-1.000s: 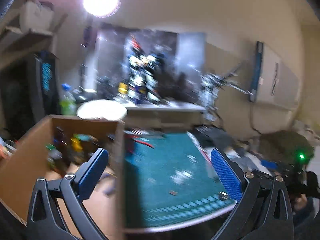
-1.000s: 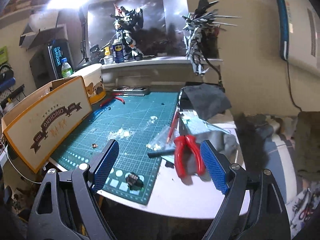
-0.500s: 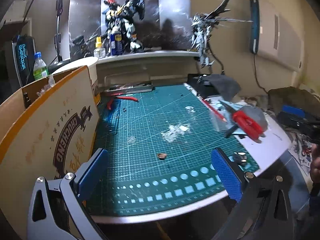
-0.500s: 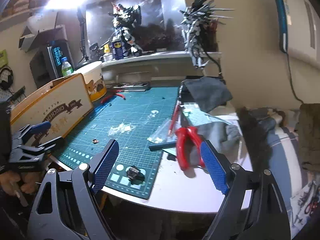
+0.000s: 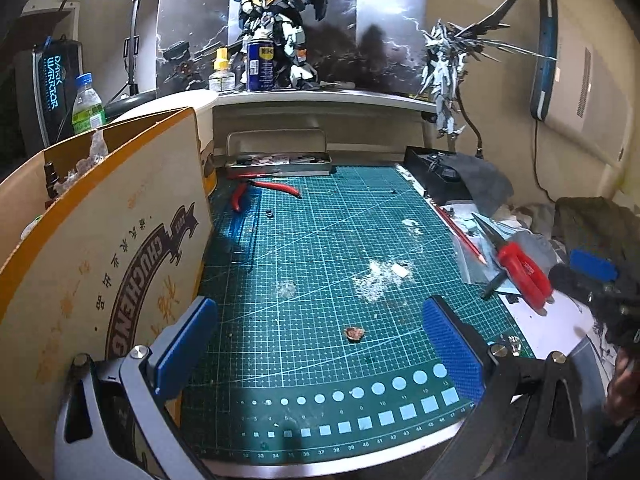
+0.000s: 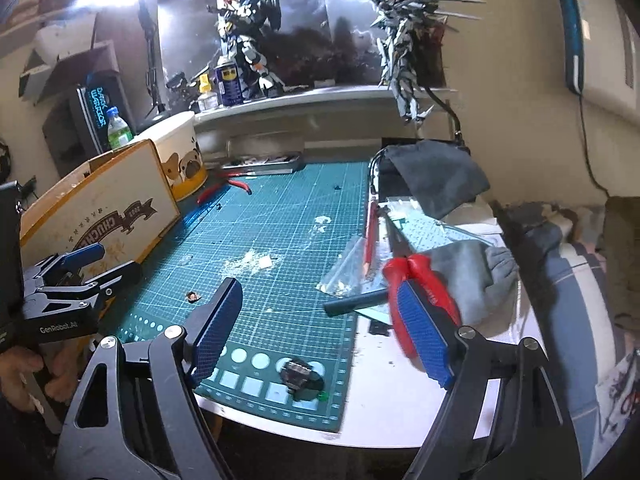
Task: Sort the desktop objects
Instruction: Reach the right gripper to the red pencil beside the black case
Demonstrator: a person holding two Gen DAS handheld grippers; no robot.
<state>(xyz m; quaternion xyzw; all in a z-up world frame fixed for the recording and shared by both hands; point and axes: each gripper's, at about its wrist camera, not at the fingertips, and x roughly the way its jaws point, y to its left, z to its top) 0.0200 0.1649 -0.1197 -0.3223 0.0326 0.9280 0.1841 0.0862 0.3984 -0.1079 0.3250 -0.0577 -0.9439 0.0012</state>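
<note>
A green cutting mat covers the desk. Red-handled pliers lie on a grey cloth at the right, also in the right wrist view. A red pencil and a black pen lie beside them. Red nippers lie at the mat's far left. A small brown scrap sits near the front. My left gripper is open and empty over the mat's front edge. My right gripper is open and empty, its right finger in front of the pliers.
A cardboard box with several items stands at the left. A metal tray sits at the back. A small black part lies on the mat's front corner. A grey pouch and plastic bags lie at the right.
My left gripper has swung right and down from over the box to the mat's front edge. My right gripper has moved slightly forward toward the pliers.
</note>
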